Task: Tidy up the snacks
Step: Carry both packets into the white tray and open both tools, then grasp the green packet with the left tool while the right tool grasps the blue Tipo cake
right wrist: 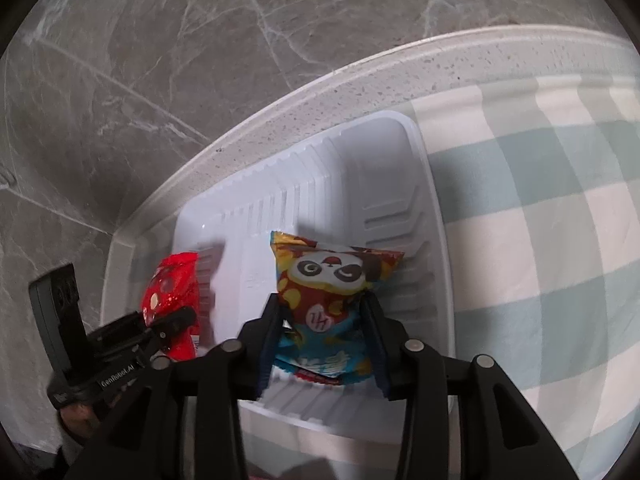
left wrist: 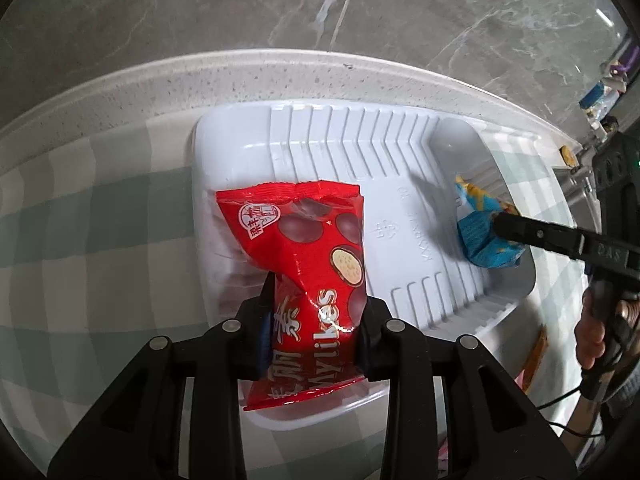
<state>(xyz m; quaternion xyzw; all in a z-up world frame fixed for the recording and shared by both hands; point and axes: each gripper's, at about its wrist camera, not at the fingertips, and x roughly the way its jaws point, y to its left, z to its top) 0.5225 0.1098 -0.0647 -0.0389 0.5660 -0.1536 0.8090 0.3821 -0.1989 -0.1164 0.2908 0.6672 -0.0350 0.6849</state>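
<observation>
Black left tongs [left wrist: 316, 320] were clamped on the lower half of a red snack packet [left wrist: 308, 264], held over the near left part of a white ribbed plastic tray [left wrist: 340, 136]. Only that view showed the packet's face, printed "Mylikes" beside white Chinese characters and a round biscuit picture. Further right, the right tongs [right wrist: 322, 320] pinched a blue panda snack packet [right wrist: 328, 300] across its middle, over the tray's right side. Only the right wrist view showed its cartoon panda face; the left wrist view caught just a blue and yellow corner. "GenRobot.AI" was legible on the left tongs' body. A green and white checked cloth [right wrist: 540, 220] covered the speckled worktop [left wrist: 160, 76] under the tray.
</observation>
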